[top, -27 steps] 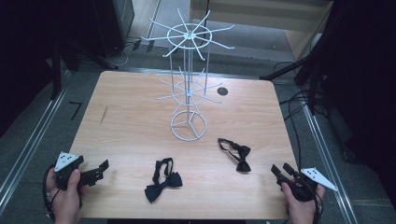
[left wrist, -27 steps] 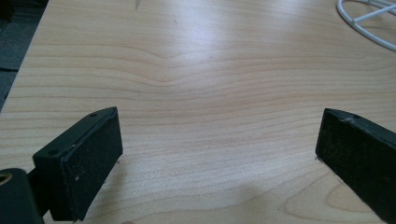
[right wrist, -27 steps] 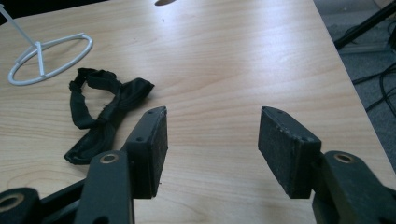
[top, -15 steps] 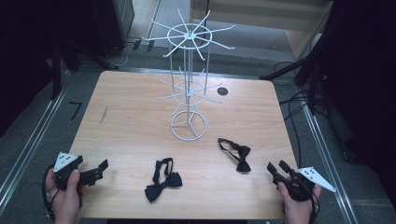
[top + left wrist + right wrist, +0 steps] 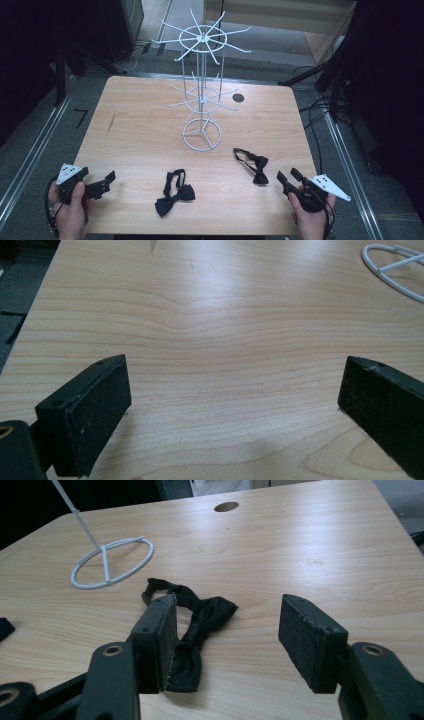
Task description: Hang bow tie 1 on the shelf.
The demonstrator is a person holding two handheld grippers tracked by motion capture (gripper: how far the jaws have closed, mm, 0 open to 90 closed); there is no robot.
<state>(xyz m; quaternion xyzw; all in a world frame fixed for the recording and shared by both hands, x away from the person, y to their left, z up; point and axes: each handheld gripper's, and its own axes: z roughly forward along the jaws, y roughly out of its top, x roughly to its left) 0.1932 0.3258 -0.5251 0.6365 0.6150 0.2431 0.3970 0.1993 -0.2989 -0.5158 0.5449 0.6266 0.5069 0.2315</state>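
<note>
1. Right gripper [image 5: 287, 179], jaws apart and empty, lines up on the bow tie [image 5: 254, 164] near the surface's front-right edge.
2. Left gripper [image 5: 106, 181] waits front-left, jaws wide.
3. Next: nudge forward, straddle the tie, squeeze.

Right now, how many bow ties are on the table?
2. One bow tie lies near the front edge, left of centre. The other bow tie lies to the right, just ahead of the right hand-held gripper. None hang on the wire rack.
</note>
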